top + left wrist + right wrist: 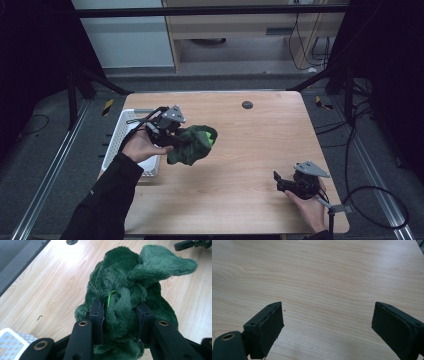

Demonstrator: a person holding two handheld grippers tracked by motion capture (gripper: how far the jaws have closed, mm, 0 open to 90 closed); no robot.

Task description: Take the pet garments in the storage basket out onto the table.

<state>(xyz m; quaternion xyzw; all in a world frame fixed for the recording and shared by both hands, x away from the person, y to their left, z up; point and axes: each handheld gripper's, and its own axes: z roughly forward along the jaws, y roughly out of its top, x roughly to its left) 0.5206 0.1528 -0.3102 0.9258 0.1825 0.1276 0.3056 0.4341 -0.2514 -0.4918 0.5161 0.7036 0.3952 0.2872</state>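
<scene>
Green plush toy [125,290]: clamped between the jaws of the left gripper [170,131], held over the desk [250,165] just right of the white basket [120,135]; whether lifted clear or brushing the wood, cannot tell.
Grasp: done, judging by the fur bulging around both jaws in the left gripper view; a bright green thread showing near the pinch.
Right gripper [327,322]: near the front right corner of the desk, jaws wide apart, nothing between them, bare wood ahead.
Right hand [307,207]: resting low at the desk edge, well apart from the toy.
Left hand [140,146]: over the basket's right rim, wrapped round the gripper body.
White basket: at the left edge of the desk, perforated, corner visible in the left gripper view; contents not clear from here.
Step in hand: probably carrying the toy, either toward the basket or away from it; direction not readable.
Left to do: setting down and release, likely.
Far end of desk: a dark round grommet [247,104], nothing else near it.
</scene>
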